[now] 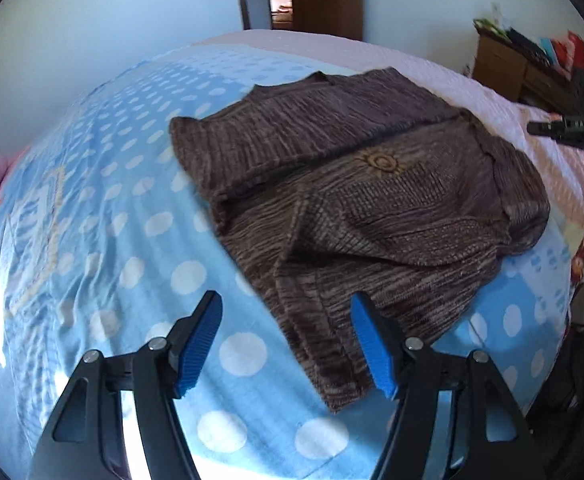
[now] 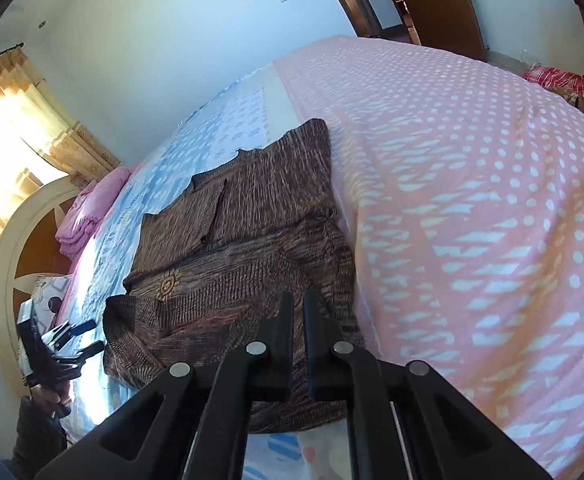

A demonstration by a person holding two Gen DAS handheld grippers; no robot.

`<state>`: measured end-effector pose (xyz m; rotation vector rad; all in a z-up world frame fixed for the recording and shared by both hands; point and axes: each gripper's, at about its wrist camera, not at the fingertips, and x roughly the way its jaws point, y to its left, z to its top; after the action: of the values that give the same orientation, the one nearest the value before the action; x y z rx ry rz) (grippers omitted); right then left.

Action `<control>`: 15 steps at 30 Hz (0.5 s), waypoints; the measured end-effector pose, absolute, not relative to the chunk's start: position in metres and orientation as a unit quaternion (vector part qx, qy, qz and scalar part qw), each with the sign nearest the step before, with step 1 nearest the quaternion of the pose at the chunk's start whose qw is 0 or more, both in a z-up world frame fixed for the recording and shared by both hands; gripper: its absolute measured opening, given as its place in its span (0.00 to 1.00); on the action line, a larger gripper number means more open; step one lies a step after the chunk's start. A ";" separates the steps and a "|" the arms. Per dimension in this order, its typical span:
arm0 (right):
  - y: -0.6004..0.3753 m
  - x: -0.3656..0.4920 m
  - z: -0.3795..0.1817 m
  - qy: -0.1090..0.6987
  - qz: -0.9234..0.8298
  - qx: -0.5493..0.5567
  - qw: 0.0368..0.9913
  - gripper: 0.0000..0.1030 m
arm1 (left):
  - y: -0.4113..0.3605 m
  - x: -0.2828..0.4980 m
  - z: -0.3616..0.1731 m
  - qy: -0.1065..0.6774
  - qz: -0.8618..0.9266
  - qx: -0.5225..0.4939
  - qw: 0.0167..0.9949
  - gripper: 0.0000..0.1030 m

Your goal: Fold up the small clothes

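Fingers (image 1: 208, 344) of left gripper (image 1: 288, 344) spread wide, holding nothing, poised over the near hem of the brown sweater (image 1: 372, 200). Sweater lies on the bed (image 1: 112, 220), partly folded, one sleeve laid across the front. Right gripper (image 2: 298, 312) at its 3 o'clock edge, fingers nearly pressed together, nothing visibly pinched. Judged step: between folds. Next: pinch hem corners, carry toward 12 o'clock.
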<state>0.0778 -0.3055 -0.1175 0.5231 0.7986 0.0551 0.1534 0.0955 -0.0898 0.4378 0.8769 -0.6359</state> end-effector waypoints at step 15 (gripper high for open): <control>-0.333 0.061 -0.125 0.389 -0.016 0.265 0.882 0.04 | 0.077 0.198 -0.110 0.430 -0.373 0.080 0.818 0.12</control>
<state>0.0606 -0.3332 -0.1250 0.5523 0.8100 -0.0342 0.1983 0.0768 -0.1097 0.1697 0.9172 -0.7945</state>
